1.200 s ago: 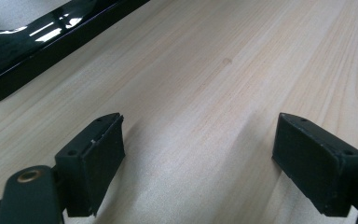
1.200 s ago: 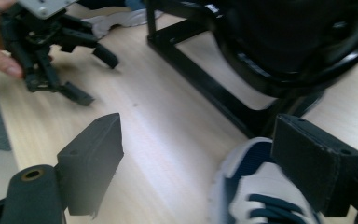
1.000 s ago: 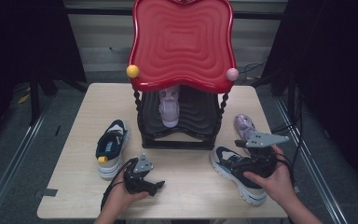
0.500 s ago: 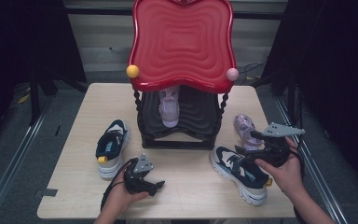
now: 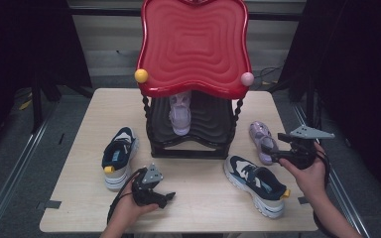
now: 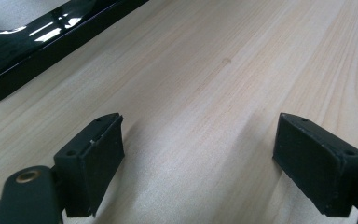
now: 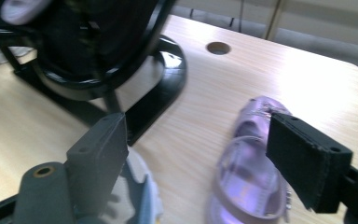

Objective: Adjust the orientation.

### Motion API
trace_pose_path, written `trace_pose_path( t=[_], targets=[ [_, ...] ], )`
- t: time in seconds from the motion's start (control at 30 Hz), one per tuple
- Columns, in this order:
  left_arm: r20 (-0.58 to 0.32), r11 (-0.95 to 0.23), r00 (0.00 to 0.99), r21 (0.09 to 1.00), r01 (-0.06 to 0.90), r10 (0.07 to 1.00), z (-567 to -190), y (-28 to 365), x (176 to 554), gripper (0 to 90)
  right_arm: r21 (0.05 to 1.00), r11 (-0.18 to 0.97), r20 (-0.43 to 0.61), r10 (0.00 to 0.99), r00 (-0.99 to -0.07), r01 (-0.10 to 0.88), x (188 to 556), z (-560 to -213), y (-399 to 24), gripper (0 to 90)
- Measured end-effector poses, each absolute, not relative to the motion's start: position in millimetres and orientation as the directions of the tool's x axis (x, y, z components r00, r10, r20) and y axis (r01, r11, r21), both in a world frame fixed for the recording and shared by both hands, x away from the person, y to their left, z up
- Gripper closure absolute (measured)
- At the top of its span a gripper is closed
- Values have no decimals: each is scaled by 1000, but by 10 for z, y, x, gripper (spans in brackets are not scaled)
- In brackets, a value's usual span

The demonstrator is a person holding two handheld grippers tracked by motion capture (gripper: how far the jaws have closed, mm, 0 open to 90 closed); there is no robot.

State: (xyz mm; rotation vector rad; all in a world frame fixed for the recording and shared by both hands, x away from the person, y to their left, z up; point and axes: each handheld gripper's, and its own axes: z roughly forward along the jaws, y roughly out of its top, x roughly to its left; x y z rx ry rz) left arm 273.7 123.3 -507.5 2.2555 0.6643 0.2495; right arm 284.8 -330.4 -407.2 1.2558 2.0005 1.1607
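Right gripper (image 5: pixel 274 156) hovers right of the black-and-red shoe rack (image 5: pixel 191 144), jaws spread and just narrowing, nothing between them, aimed at the purple sandal (image 5: pixel 262 141) lying on the table (image 5: pixel 79 124) just right of the rack. Left gripper (image 5: pixel 164 198) rests before the rack, jaws wide, empty.

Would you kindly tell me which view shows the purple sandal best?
The right gripper view: the purple sandal lies close, straps visible, though blurred. The high view shows it small but whole beside the black stand.
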Motion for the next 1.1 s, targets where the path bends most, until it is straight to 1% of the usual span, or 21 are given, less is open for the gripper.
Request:
trace_pose_path(
  t=[0.17, 0.6, 0.8, 0.97, 1.03, 1.07, 1.1],
  targets=[
    [-25, -578, 846, 720, 385, 533, -5075, 1233, 2737, 155, 867, 188, 15, 916, -401, 462, 2904, -4159, -3406, 236],
    [-24, -578, 845, 719, 385, 534, -5074, 1234, 2737, 155, 868, 150, 15, 945, -326, 474, 3059, -4401, -3560, 291],
    [-24, -577, 846, 721, 384, 533, -5075, 1234, 2738, 155, 872, 107, 37, 959, -282, 478, 3120, -4497, -3617, 323],
    [-25, -576, 846, 721, 385, 533, -5076, 1233, 2738, 155, 869, 113, 20, 965, -262, 482, 3178, -4570, -3644, 380],
    [-24, -577, 846, 721, 384, 533, -5075, 1234, 2738, 155, 869, 111, 21, 965, -260, 482, 3187, -4589, -3650, 390],
    [-26, -576, 846, 721, 385, 533, -5076, 1233, 2738, 155, 867, 100, 31, 967, -254, 489, 3196, -4629, -3651, 417],
    [-26, -576, 846, 721, 385, 533, -5076, 1233, 2738, 155, 867, 100, 31, 967, -254, 489, 3196, -4629, -3651, 417]
  ],
)
